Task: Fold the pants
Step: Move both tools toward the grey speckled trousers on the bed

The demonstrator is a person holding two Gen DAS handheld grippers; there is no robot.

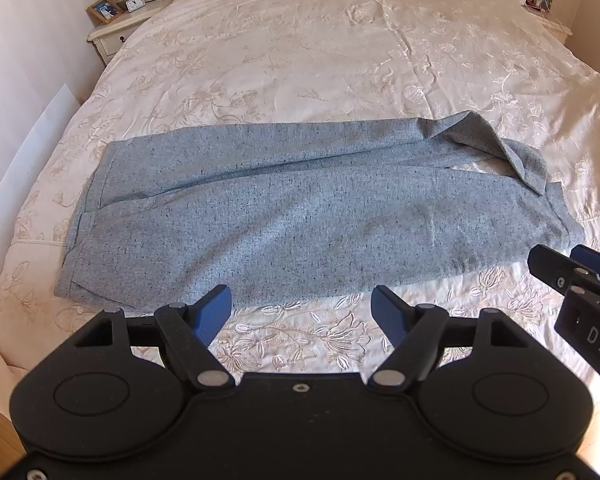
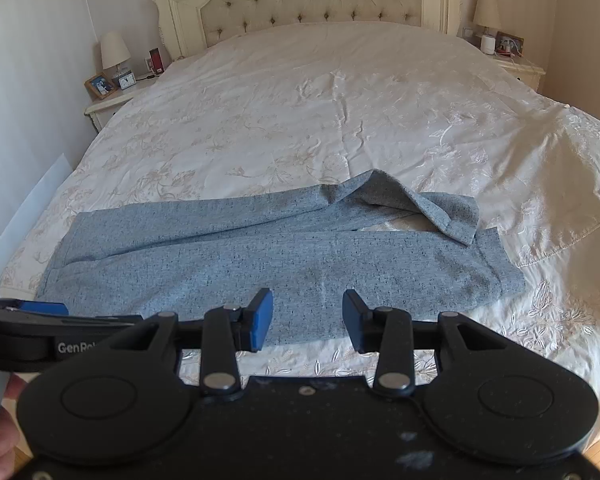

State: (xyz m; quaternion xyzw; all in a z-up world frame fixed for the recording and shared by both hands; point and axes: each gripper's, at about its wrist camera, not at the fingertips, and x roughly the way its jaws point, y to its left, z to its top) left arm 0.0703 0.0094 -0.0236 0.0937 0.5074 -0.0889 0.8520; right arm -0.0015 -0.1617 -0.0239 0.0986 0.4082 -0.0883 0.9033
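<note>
Pants lie on the bed, legs side by side – folding not begun; left gripper and right gripper both spread, empty

1. Left gripper: matte black body with two round raised discs behind the jaws, silver pivot pins, ribbed blue pads.
2. Right gripper: same black build, blue pads, white scuffs behind the jaws.
3. White lettering on the side housings.
</note>
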